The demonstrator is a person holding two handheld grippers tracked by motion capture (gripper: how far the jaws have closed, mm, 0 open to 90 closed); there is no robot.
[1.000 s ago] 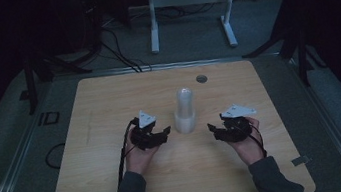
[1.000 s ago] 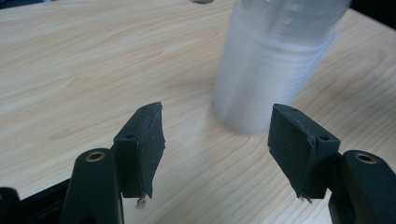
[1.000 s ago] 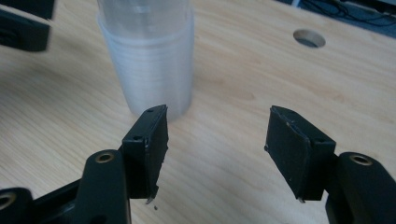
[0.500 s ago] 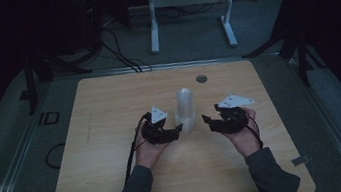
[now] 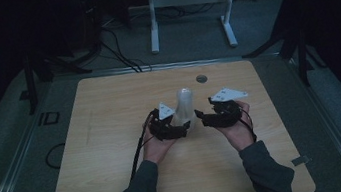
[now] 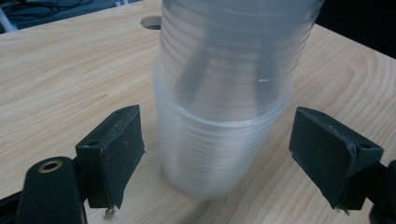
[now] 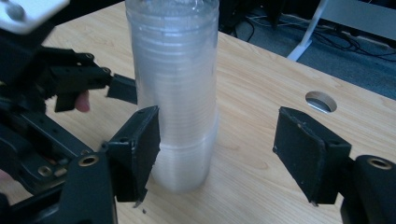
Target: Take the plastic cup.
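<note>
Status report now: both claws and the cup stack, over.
Left claw just opened, astride cup stack, pads clear. Right claw open, stack near its left pad. Stack upright on table. Nothing in the way.

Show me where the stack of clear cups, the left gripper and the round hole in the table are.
stack of clear cups [image 6: 219, 140]: left gripper view, lower ribbed wall.
left gripper [image 5: 183, 128]: high view, between its fingertips.
round hole [image 7: 321, 101]: right gripper view, its opening.

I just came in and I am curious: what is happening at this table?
A person holds a gripper in each hand at a stack of clear cups standing on the wooden table. The left gripper has just been opening; its jaws straddle the stack's base without pressing it. The right gripper is open too, with the stack near its left jaw.
</note>
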